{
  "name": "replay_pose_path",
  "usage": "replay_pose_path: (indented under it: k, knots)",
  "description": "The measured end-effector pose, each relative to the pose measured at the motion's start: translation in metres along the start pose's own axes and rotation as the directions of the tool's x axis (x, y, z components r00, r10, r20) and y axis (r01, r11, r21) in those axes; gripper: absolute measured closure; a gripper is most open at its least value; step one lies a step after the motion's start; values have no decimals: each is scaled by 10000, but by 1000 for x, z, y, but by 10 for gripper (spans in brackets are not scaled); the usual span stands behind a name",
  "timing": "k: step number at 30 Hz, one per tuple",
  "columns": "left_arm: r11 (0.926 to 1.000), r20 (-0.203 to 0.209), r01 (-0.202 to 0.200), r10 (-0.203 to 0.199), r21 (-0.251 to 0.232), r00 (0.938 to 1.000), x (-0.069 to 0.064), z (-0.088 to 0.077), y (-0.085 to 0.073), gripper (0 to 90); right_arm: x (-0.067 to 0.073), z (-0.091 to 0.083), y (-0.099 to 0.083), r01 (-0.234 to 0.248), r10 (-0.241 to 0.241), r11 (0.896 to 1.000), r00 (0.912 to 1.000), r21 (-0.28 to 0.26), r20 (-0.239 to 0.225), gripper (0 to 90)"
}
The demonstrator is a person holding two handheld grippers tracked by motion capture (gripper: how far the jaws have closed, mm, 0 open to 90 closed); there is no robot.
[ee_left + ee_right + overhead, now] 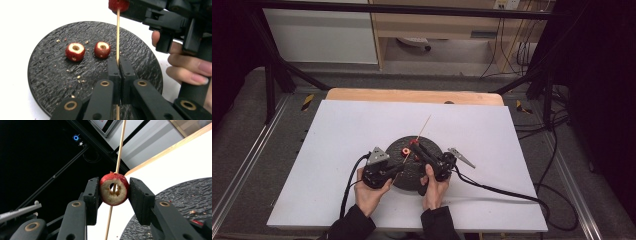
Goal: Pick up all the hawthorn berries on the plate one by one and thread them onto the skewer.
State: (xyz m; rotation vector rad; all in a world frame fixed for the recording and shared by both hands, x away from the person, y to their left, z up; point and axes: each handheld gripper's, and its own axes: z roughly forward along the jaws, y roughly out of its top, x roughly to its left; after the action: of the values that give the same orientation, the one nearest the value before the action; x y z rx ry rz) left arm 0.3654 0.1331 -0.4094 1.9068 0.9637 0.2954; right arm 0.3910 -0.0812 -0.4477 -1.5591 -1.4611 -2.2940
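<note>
A white surface (337, 150) fills the middle of the high view, and on it, just below centre, sits a round black textured plate (404, 177) with my two hands meeting over its near edge. My left hand (369, 192) comes in from the bottom of the frame with the left gripper (398, 170), its jaws pressed together on the lower part of a thin wooden skewer (117, 37); in the left gripper view the stick rises straight up the middle of the frame from between them. My right hand (433, 189), just right of the left one, carries the right gripper (113, 192), whose jaws are clamped on a cored red fruit piece (114, 192) at the centre of the right gripper view, one pad against each side. The skewer passes through that piece's hollow and runs on toward the top of the frame. Two more cored red fruit pieces lie side by side on the plate, left of the skewer in the left gripper view: one (75, 51) at centre left, the other (102, 49) just beside the stick. Pale crumbs (79, 79) are scattered over the plate near them.
</note>
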Motion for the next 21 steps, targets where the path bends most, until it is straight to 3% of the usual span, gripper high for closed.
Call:
replay_pose_path:
  k: [11, 21]
  knots:
    - [9999, 110, -123, 123, 10, 9999, -1, 4, 9, 884, 3, -5, -6, 201, -201, 9996, 9998, 218, 18, 614]
    - [9997, 149, -222, 221, 36, 9996, 1, 2, 6, 884, 3, -6, -8, 286, -287, 9980, 9996, 567, 12, 606]
